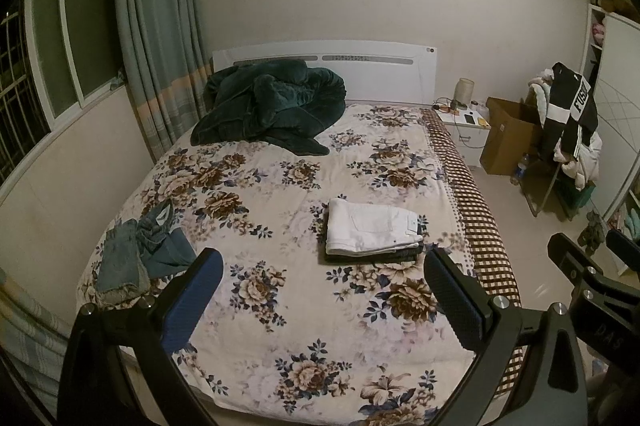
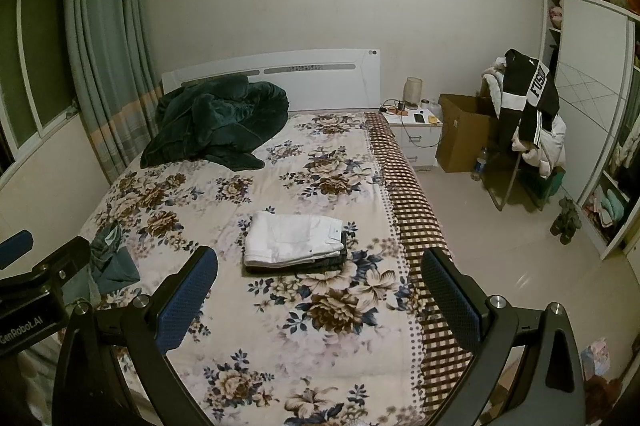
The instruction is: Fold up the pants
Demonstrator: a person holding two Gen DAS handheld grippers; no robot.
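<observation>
White pants [image 1: 372, 228] are lying neatly folded on top of a darker folded pair, ahead of and between both tongs, so that part looks finished. Crumpled blue jeans [image 1: 140, 250] are waiting unfolded just beyond the left tongs [image 1: 324, 300], likely next. Both the left and the right tongs [image 2: 320, 300] are hanging wide open, gripping nothing, above the flowered bedspread [image 1: 280, 326].
</observation>
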